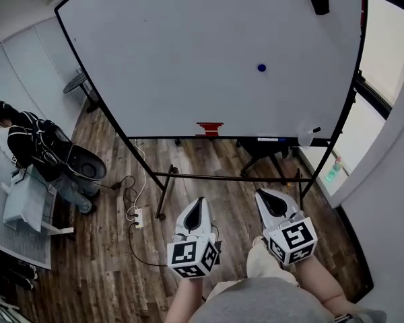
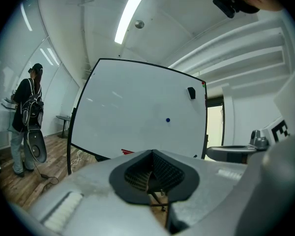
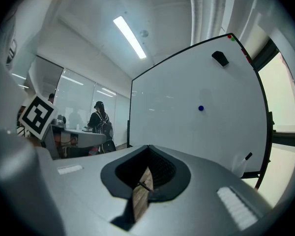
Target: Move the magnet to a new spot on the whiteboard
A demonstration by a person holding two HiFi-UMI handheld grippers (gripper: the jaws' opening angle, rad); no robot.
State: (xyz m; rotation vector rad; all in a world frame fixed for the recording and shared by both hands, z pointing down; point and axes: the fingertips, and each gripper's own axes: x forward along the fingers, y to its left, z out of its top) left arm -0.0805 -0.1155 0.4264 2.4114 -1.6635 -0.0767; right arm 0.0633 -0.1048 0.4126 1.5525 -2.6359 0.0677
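**Both grippers closed and empty; magnet out of reach**

The left gripper (image 1: pixel 200 200) and right gripper (image 1: pixel 262 194) sit at lower centre of the head view, each with its jaws together on nothing. Judged risk: if a gripper arrives with its jaws closed, it would nudge the blue magnet (image 1: pixel 261 67) along or off the whiteboard (image 1: pixel 188 59) instead of gripping it. The magnet clings right of the board's centre, straight above the right gripper in the frame and well apart from both.
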